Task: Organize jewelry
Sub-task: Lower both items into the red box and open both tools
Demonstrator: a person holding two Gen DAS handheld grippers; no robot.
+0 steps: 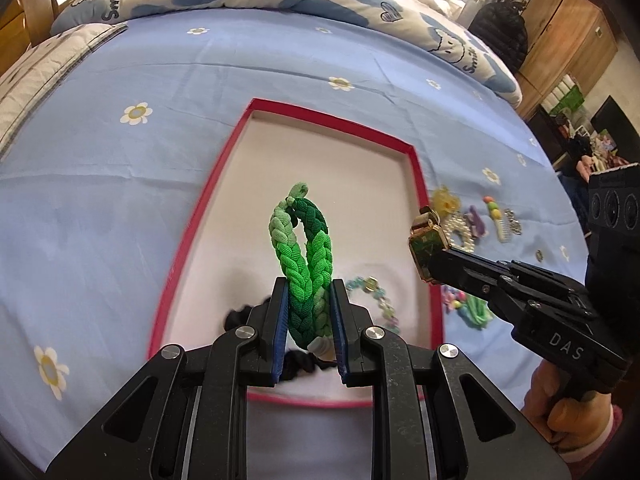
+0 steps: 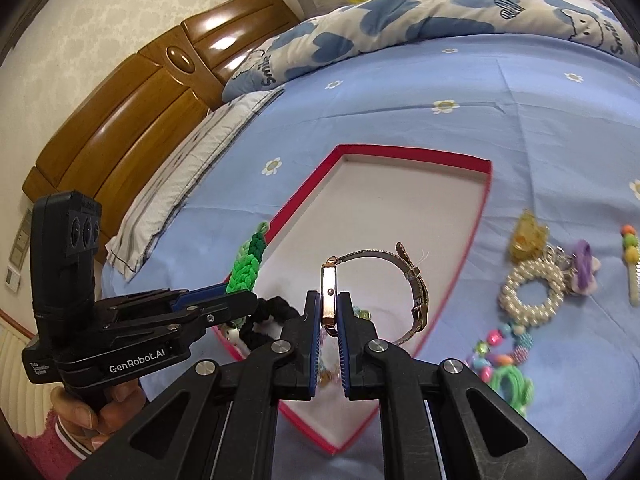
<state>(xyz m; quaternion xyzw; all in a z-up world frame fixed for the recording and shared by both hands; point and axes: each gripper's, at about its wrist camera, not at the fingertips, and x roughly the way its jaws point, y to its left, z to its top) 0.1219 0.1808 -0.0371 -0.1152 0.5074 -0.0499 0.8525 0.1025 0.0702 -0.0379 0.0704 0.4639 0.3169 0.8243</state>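
Note:
A red-rimmed tray (image 1: 416, 168) with a white floor lies on the blue bed sheet; it also shows in the right wrist view (image 2: 412, 156). My left gripper (image 1: 309, 292) is shut on a green braided hair tie (image 1: 304, 248) and holds it above the tray's near end. My right gripper (image 2: 329, 304) is shut on a gold watch (image 2: 329, 284) with a mesh band, held over the tray's right edge; the watch also shows in the left wrist view (image 1: 426, 246). A black scrunchie (image 1: 236, 316) and a pastel bead bracelet (image 1: 376, 292) lie in the tray.
Loose jewelry lies on the sheet right of the tray: a pearl scrunchie (image 2: 534, 292), a yellow clip (image 2: 526, 236), a purple clip (image 2: 584, 264), a beaded clip (image 2: 630, 256), colourful beads and a green tie (image 2: 508, 376). A quilt (image 2: 440, 12), a pillow (image 2: 192, 168) and a wooden headboard (image 2: 132, 112) lie beyond.

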